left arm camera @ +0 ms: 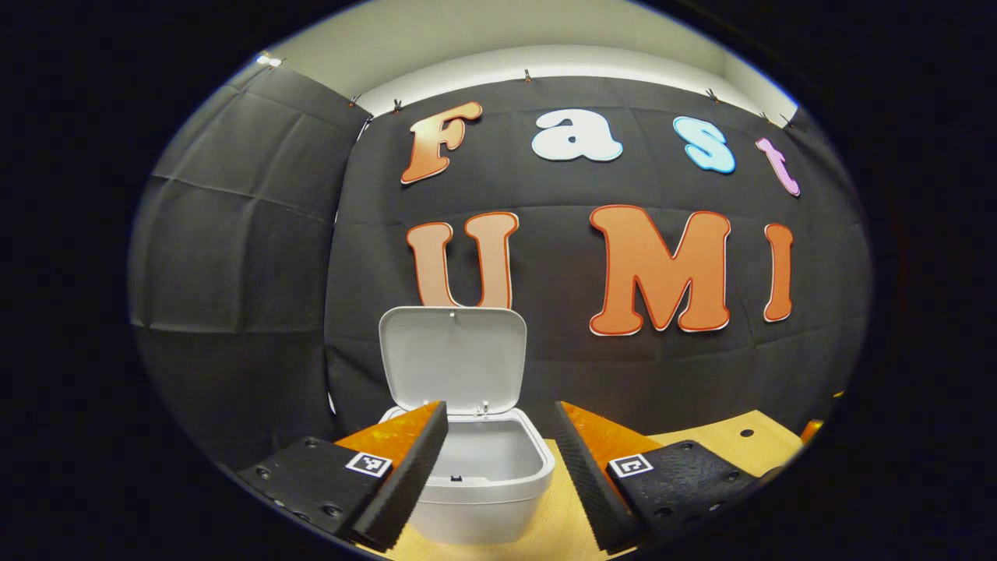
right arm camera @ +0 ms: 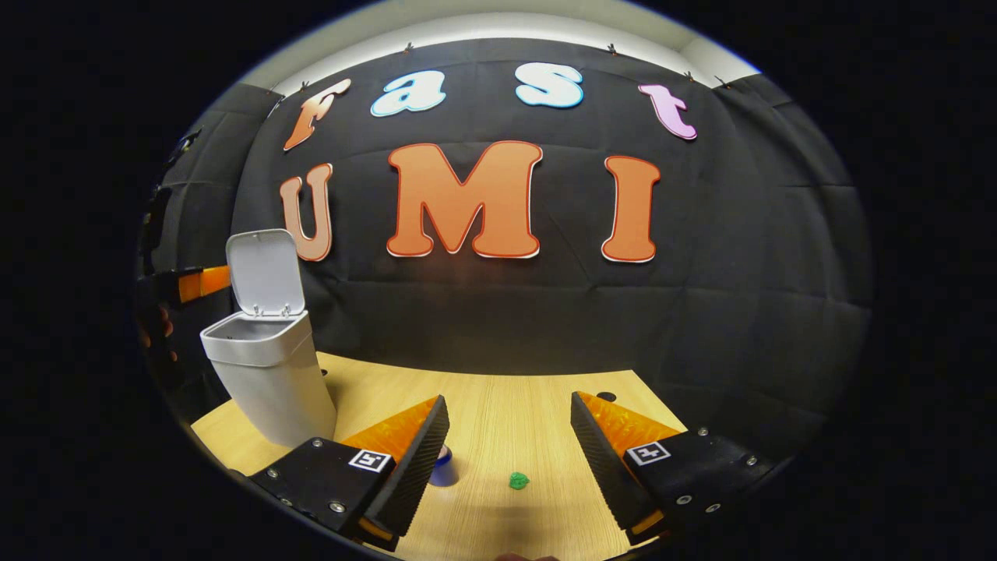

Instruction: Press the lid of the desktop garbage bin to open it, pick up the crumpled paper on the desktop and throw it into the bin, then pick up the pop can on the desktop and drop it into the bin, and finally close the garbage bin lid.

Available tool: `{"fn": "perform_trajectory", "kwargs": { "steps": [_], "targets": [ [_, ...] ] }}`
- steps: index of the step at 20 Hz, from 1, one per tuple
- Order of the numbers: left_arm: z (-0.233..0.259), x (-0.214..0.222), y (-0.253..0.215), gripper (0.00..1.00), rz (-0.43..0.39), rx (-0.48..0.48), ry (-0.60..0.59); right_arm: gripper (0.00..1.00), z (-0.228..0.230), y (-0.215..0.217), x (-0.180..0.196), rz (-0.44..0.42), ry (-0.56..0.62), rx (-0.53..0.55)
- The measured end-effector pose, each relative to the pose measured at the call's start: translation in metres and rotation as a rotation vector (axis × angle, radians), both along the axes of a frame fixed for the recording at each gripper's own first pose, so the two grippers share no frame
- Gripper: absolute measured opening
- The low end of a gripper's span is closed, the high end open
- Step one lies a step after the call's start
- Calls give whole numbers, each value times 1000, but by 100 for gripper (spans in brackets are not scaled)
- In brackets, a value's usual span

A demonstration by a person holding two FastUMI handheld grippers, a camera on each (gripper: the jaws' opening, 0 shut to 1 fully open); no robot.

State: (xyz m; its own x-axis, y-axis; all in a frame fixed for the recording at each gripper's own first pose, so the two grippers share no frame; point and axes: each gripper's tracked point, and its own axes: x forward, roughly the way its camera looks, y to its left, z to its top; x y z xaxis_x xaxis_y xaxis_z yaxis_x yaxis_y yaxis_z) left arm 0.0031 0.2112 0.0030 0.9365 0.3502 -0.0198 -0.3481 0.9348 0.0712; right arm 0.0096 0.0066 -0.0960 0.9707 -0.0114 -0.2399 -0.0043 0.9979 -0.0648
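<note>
Wooden desktop (right arm camera: pixel 498 405) | bin (left arm camera: pixel 483 467) lid up | crumpled paper (right arm camera: pixel 519 481), can (right arm camera: pixel 445 467) right view | both hand-held grippers released

**Right gripper view: open bin, paper and can on the desktop**

The right gripper (right arm camera: pixel 506 444) is hovering above the wooden desktop (right arm camera: pixel 498 405), its fingers standing wide apart with nothing between them. The green crumpled paper (right arm camera: pixel 519 481) is lying on the wood in the gap between the fingers. The blue pop can (right arm camera: pixel 445 466) is sitting just beside the left-hand finger (partly hidden behind it). The white garbage bin (right arm camera: pixel 269 374) is standing at the desktop's left side, its lid (right arm camera: pixel 265 273) standing upright and open.
</note>
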Motion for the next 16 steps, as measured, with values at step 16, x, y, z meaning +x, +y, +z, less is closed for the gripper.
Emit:
{"fn": "perform_trajectory", "kwargs": {
  "steps": [16],
  "targets": [
    [32, -78, -76, 89, -50, 65, 20, 94, -187, -23, 52, -8, 310, -30]
  ]
}}
